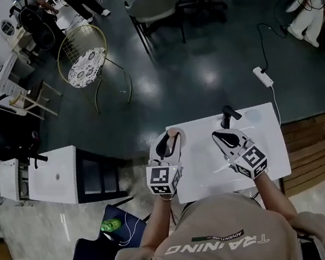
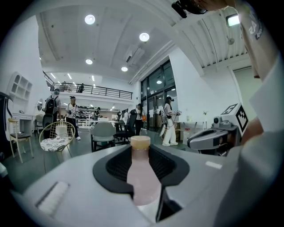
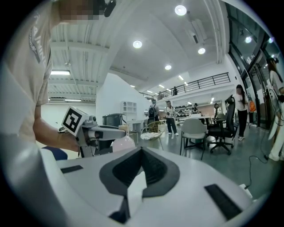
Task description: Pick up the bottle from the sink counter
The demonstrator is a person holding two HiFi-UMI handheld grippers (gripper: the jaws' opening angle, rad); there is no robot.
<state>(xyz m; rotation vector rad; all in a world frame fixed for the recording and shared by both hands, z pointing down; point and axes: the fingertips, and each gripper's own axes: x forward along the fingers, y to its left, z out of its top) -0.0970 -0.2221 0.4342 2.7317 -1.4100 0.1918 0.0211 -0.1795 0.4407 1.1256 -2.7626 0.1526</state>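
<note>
A pale pink bottle (image 2: 142, 175) with a tan cap stands upright between the black pads of my left gripper (image 2: 141, 153), which is shut on it. In the head view the bottle (image 1: 174, 133) is held in the left gripper (image 1: 170, 138) over the left edge of the white sink counter (image 1: 208, 168). My right gripper (image 1: 223, 135) hovers over the counter's middle, just in front of a black faucet (image 1: 228, 113). Its jaws meet at the tip with nothing in them (image 3: 141, 151). The right gripper view shows the left gripper (image 3: 95, 133) beside it with the bottle (image 3: 123, 142).
A white cabinet (image 1: 54, 177) stands left of the counter, and a blue bag (image 1: 108, 230) lies below it. A gold wire chair (image 1: 87, 58), a grey chair (image 1: 152, 5) and a power strip (image 1: 262, 77) are on the dark floor beyond. People stand far off.
</note>
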